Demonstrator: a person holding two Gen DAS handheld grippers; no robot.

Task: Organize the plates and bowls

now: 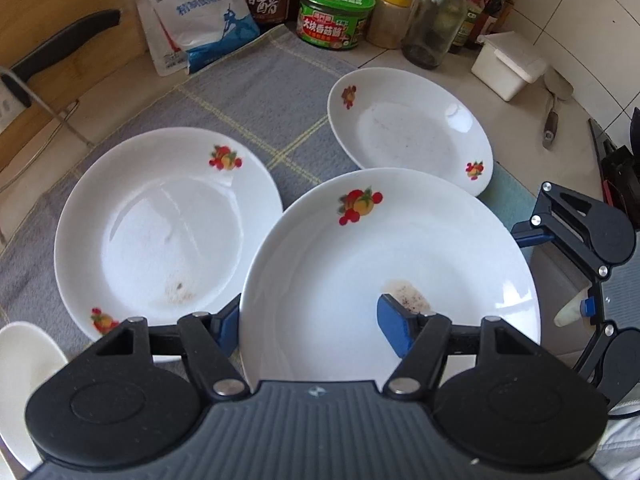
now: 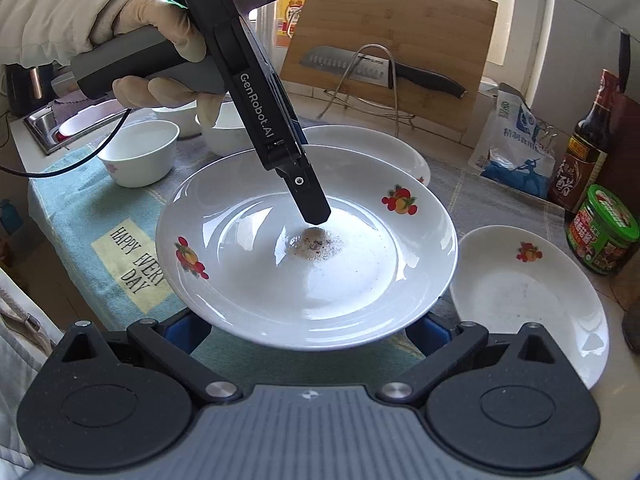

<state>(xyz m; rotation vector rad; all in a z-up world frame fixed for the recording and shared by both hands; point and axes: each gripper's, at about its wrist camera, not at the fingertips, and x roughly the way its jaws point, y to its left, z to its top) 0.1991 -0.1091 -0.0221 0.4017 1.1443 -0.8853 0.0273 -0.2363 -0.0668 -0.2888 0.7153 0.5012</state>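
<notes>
A white plate with fruit decals (image 1: 400, 248) (image 2: 360, 280) hangs above the cloth, a brown stain near its middle. My left gripper (image 1: 312, 320) (image 2: 314, 212) is shut on its near rim, one finger inside the plate and the other underneath. My right gripper (image 2: 306, 332) (image 1: 560, 272) stands wide open at the opposite rim, its blue pads under the plate's edge and their tips hidden. Two more matching plates lie on the cloth, one at the left (image 1: 160, 232) (image 2: 380, 148) and one at the far right (image 1: 408, 132) (image 2: 528, 300). Three white bowls (image 2: 140, 152) stand beyond the held plate.
A grey checked cloth (image 1: 256, 92) and a blue towel (image 2: 80, 208) cover the counter. Along the wall stand a salt bag (image 1: 196, 20), a green-lidded jar (image 1: 336, 16), bottles (image 1: 436, 20), a white box (image 1: 508, 64), and a cutting board with a knife (image 2: 384, 68). A sink (image 2: 44, 128) lies beyond the bowls.
</notes>
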